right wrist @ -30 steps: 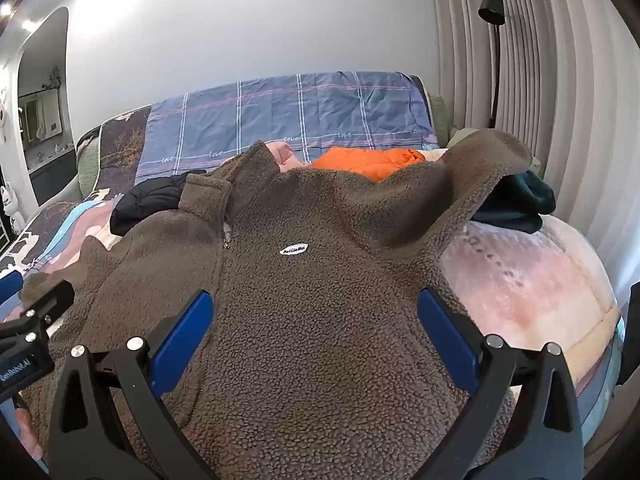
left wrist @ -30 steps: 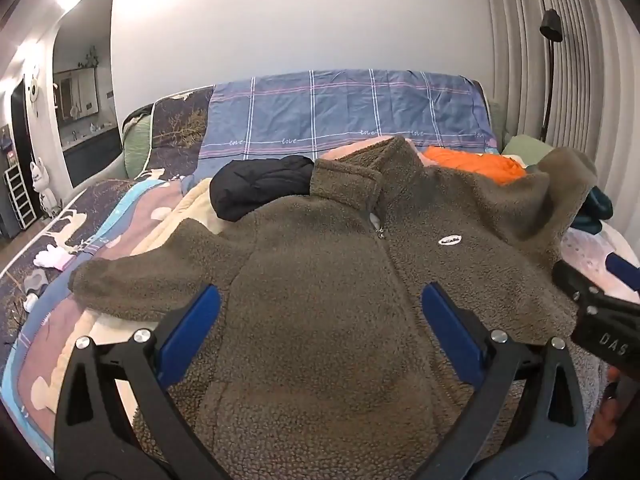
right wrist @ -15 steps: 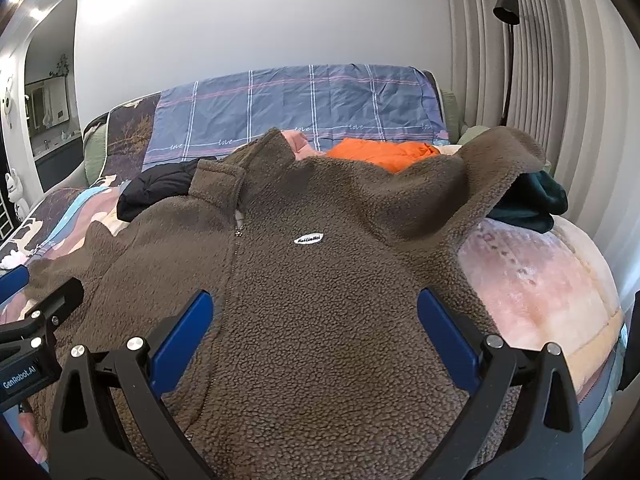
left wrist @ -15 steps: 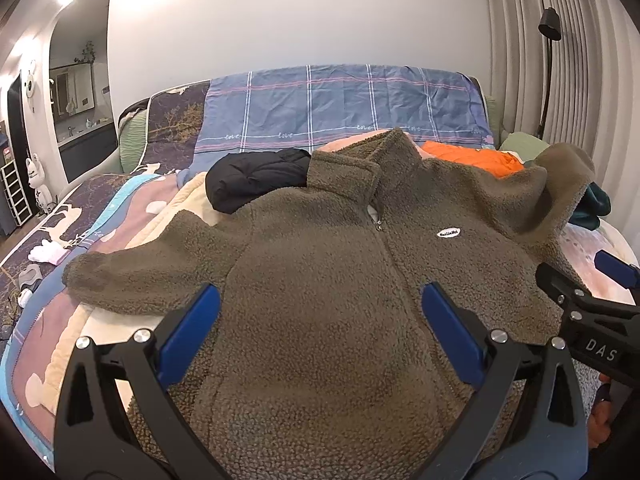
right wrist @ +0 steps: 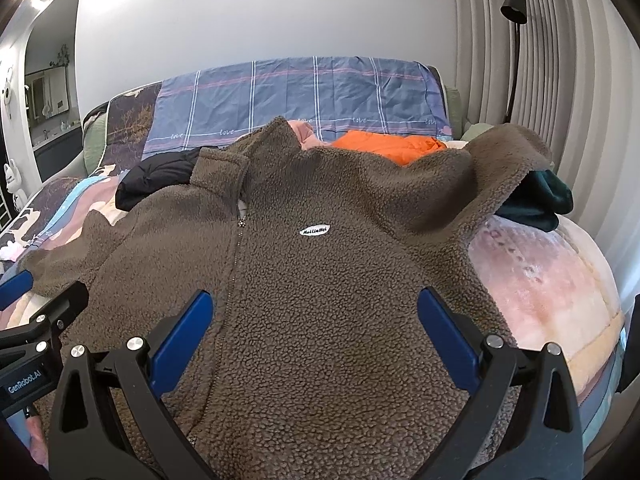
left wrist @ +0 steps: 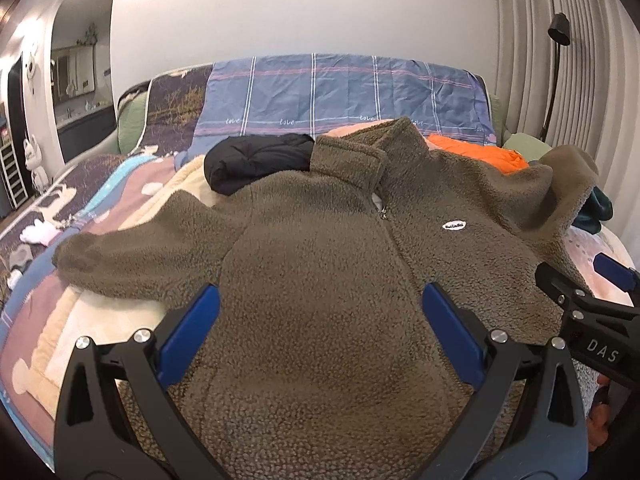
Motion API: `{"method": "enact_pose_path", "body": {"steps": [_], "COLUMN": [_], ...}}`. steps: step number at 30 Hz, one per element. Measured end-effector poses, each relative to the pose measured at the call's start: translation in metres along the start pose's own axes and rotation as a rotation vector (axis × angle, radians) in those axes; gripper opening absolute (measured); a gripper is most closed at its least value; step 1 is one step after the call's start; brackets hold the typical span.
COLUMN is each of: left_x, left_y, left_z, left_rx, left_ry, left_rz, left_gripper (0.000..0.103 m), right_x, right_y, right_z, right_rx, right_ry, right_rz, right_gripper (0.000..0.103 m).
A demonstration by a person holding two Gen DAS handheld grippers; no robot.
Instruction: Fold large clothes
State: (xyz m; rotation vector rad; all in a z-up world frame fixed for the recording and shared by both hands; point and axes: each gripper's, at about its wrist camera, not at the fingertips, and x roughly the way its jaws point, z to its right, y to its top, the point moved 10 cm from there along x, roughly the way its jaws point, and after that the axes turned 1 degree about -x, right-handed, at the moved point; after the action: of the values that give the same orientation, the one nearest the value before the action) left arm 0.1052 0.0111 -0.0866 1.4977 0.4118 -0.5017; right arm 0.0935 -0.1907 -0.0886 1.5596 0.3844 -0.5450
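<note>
One fleece jacket [left wrist: 320, 264], two claws – left [left wrist: 320, 320], right [right wrist: 316, 320] – one orange garment [left wrist: 476, 154], one black garment [left wrist: 256, 160]

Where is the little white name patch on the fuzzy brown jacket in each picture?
Left wrist view: the white patch sits right of the middle, just right of the zipper on the fleece jacket.
Right wrist view: the white patch sits near the middle, also just right of the zipper.
Shared landmark: the orange garment behind the jacket's collar.

Right tongs [right wrist: 316, 320] agape over fleece jacket [right wrist: 320, 280].
</note>
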Motion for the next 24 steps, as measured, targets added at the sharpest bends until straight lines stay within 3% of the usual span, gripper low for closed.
{"method": "enact_pose_path", "body": {"steps": [5,10,24], "left_x": [0.004,0.005,0.014], "left_y": [-0.002,0.002,-0.004], "left_z": [-0.006,-0.015,0.005], "left_rx": [-0.023,-0.031,0.041], "left_ry": [0.001,0.047,-0.023], "left_rz": [-0.002,0.040,-0.019], "left_gripper": [0.101,0.101,0.101], "right_x": [0.006,0.010,0.015], "right_y": [-0.001,-0.001,-0.002], "right_z": [-0.002,-0.004,-0.004], "right_rx": [0.002,0.000,0.008], "right_ry": [-0.003,-0.004,-0.006], "right_rz": [-0.014,-0.021,-0.033], "right_gripper": [0.102,0.102,0.102]}}
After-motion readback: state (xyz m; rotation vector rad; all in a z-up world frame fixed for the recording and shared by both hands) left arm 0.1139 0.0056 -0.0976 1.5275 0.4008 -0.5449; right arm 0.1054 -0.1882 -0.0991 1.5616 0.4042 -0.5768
